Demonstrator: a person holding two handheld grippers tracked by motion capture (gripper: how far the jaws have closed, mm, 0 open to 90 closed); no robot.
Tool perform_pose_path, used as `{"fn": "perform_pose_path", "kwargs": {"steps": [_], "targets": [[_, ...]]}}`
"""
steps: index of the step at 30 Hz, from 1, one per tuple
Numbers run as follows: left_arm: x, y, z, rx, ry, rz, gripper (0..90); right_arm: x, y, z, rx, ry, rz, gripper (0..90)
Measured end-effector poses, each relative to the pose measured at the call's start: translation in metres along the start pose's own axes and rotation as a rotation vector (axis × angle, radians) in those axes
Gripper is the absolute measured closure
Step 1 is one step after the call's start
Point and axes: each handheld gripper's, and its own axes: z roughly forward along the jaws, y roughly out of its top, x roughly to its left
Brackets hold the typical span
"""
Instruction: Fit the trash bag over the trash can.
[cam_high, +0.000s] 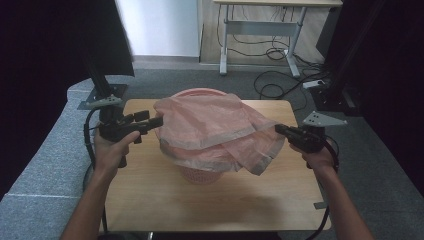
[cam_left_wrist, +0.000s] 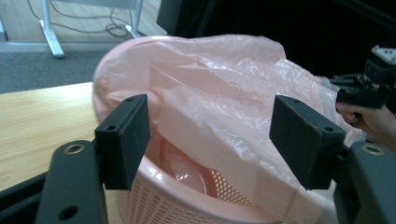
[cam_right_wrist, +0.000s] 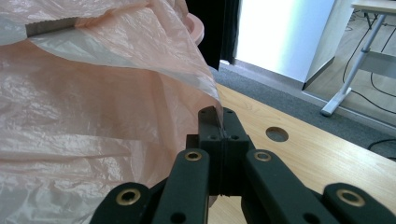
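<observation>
Pink plastic everywhere on this one. Going left to right: the left gripper (cam_high: 159, 121) sits with its jaws spread apart and nothing pinched, the thin pink bag (cam_high: 215, 127) just ahead of them, draped over the pink mesh basket (cam_high: 200, 174) on the wooden table (cam_high: 150, 200). Further right the bag's edge runs straight into the right gripper (cam_high: 278, 128), whose jaws are squeezed together on that edge, film bunched right at the tips.
</observation>
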Motion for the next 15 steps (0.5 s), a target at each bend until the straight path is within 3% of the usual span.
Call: {"fn": "perform_pose_path", "kwargs": {"steps": [7,10,15], "targets": [[-0.005,-0.010,0.023,0.090,-0.004,0.022,30.1,0.002,0.000,0.003,-0.009,0.005,-0.005,89.0],[-0.005,-0.016,0.026,0.095,0.028,0.043,40.5,0.004,0.001,0.002,-0.018,0.007,-0.011,89.0],[-0.003,-0.022,0.027,0.098,0.026,0.038,59.9,0.004,0.003,-0.001,-0.030,0.007,-0.012,89.1]]}}
